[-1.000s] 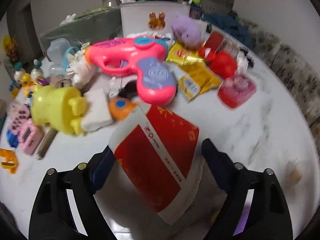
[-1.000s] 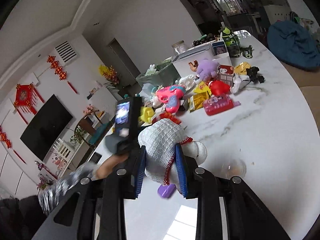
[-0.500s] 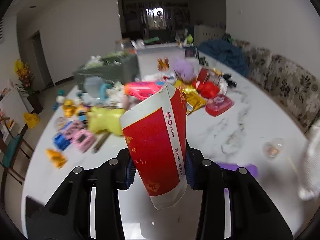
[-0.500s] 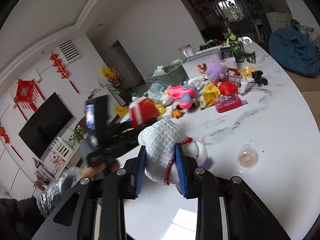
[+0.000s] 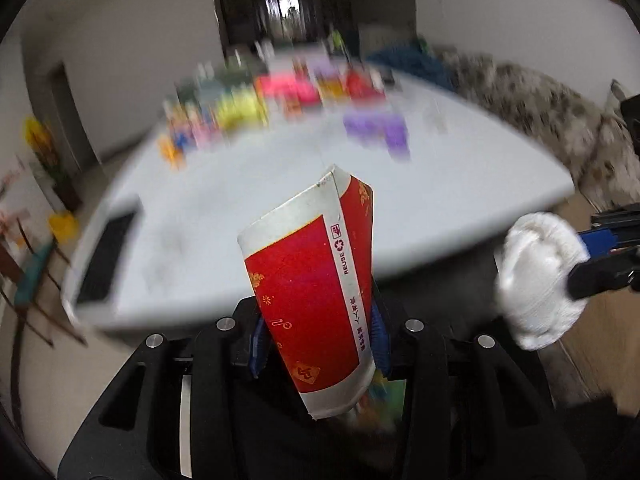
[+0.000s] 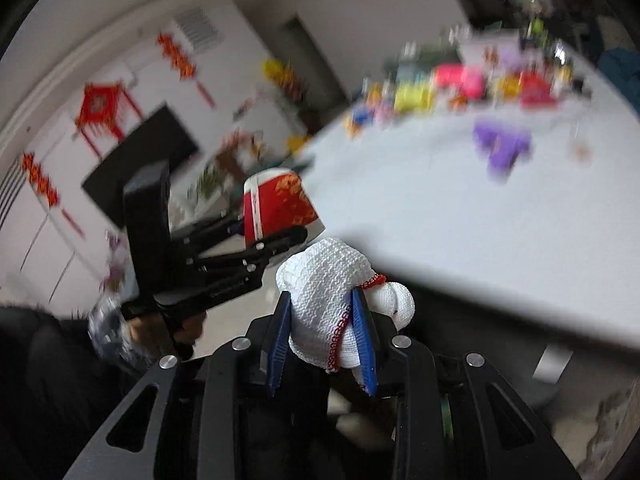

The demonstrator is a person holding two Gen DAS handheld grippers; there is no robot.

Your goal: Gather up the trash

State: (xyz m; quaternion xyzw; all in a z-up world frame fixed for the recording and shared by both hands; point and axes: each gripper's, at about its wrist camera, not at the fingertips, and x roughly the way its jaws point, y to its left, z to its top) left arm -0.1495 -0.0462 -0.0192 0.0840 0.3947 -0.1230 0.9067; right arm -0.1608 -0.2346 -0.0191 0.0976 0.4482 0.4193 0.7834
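Note:
My left gripper (image 5: 318, 340) is shut on a crushed red and white paper cup (image 5: 316, 300) and holds it in the air off the near edge of the white table (image 5: 248, 200). The cup also shows in the right wrist view (image 6: 276, 204). My right gripper (image 6: 322, 340) is shut on a white knitted cloth item with red trim (image 6: 332, 304), also off the table's edge. That item shows at the right of the left wrist view (image 5: 540, 276).
Blurred toys and packets (image 5: 280, 96) crowd the far end of the table. A purple toy (image 6: 500, 148) lies nearer. A dark flat device (image 5: 104, 256) lies at the table's left edge. A patterned sofa (image 5: 560, 120) runs along the right.
Both grippers have pulled back from over the table to beyond its near edge, each still holding its item. The left gripper lifted the cup off the table a second ago.

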